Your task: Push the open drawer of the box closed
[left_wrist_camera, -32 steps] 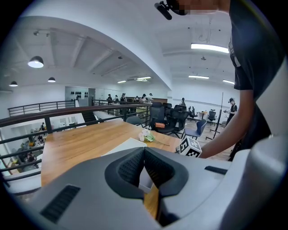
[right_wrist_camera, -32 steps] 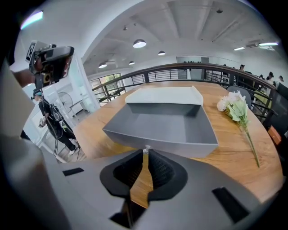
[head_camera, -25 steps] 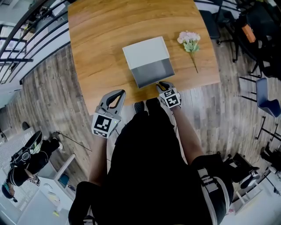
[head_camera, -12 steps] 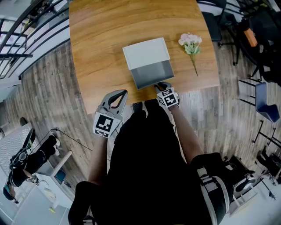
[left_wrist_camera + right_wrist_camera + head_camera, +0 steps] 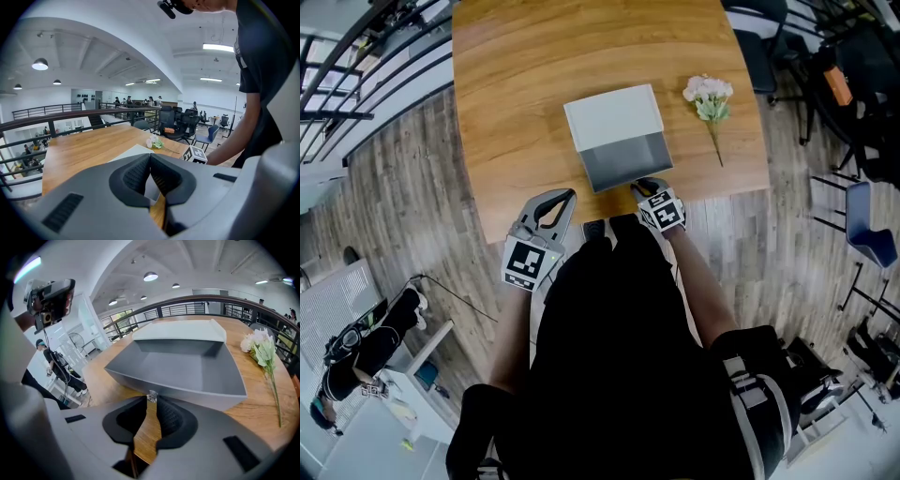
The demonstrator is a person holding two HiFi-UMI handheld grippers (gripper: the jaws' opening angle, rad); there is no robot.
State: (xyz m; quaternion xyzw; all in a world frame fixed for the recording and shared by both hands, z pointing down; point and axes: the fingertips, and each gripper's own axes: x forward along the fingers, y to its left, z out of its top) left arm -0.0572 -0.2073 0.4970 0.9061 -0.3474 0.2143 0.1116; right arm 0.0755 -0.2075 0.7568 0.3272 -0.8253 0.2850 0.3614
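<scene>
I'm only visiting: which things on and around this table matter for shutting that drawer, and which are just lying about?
For the job:
white box, its open grey drawer, drawer knob, right hand-held gripper at that knob.

Just lying about:
bunch of pink flowers, left hand-held gripper, empty, near the table edge, office chairs.

The wooden table (image 5: 516,112) carries two items, both on its right half. A white-topped box (image 5: 612,114) sits near the middle of the near edge, with its grey drawer (image 5: 625,159) pulled out towards that edge and showing an empty interior. A sprig of pale pink flowers (image 5: 709,94) lies flat to the right of the box, apart from it, stem pointing towards the near edge.
</scene>
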